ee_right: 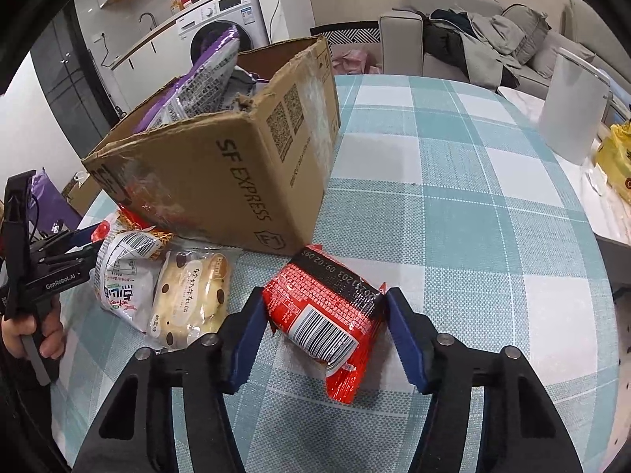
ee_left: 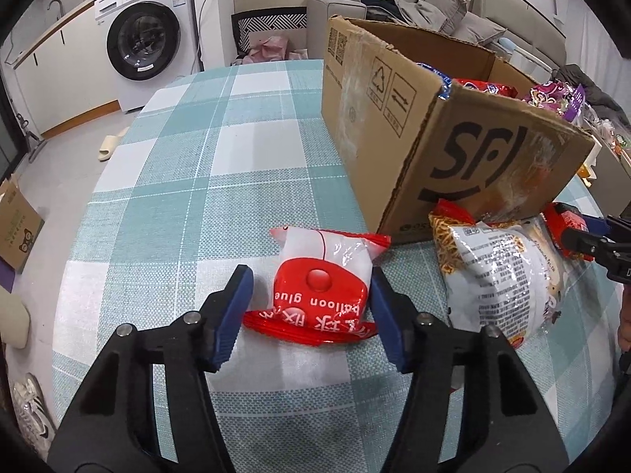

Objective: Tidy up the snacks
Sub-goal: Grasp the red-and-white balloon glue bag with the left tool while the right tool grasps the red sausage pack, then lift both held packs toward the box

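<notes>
My left gripper is shut on a red and white packet marked "balloon glue", which lies on the checked tablecloth. Its right pad rests against the packet's side and its left pad meets the red lower seam. My right gripper is shut on a red snack packet with a barcode, both pads touching its sides. An open cardboard box stands just behind, with a purple bag and other snacks inside. A noodle packet and a bun packet lie between the grippers.
A white jug and a yellow bag stand at the table's right edge. A washing machine and a sofa with clothes lie beyond the table. A hand holds the left gripper's handle.
</notes>
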### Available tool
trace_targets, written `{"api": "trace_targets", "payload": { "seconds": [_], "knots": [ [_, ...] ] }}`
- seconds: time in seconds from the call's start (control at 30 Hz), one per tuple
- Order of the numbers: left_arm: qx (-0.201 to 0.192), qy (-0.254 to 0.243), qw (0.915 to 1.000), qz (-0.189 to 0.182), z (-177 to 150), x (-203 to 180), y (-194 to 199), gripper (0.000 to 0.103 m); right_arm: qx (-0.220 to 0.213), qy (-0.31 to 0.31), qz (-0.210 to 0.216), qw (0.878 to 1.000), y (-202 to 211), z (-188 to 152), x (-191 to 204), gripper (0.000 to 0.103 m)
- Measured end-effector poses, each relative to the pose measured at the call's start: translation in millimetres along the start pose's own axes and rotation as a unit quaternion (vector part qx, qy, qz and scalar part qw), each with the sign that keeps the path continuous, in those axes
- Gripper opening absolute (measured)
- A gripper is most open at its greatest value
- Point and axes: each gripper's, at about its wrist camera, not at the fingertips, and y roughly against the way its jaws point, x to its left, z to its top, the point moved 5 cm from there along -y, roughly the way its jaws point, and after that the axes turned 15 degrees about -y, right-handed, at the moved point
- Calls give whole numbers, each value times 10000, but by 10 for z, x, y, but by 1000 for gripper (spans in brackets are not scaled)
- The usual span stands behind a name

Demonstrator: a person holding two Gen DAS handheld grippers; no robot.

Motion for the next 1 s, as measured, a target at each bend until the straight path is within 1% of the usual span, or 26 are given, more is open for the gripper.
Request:
{"api": "trace_targets", "payload": {
  "seconds": [0.07, 0.13, 0.47, 1.0],
  "knots": [
    [-35, -3, 10000, -11, 1, -3, 17, 56, 12, 31, 20, 10000, 7, 0, 9, 56],
    [-79, 12, 10000, -29, 5, -4, 41, 56, 8, 24, 22, 10000, 4, 9, 3, 55],
    [-230, 83, 9997, -30, 37, 1, 172, 55, -69, -16, 63, 10000, 69, 51, -23, 53],
    [-556, 176, 9983, 12, 115, 14, 505, 55, -531, -138, 281, 9981, 426, 195, -13, 53]
  ]
}}
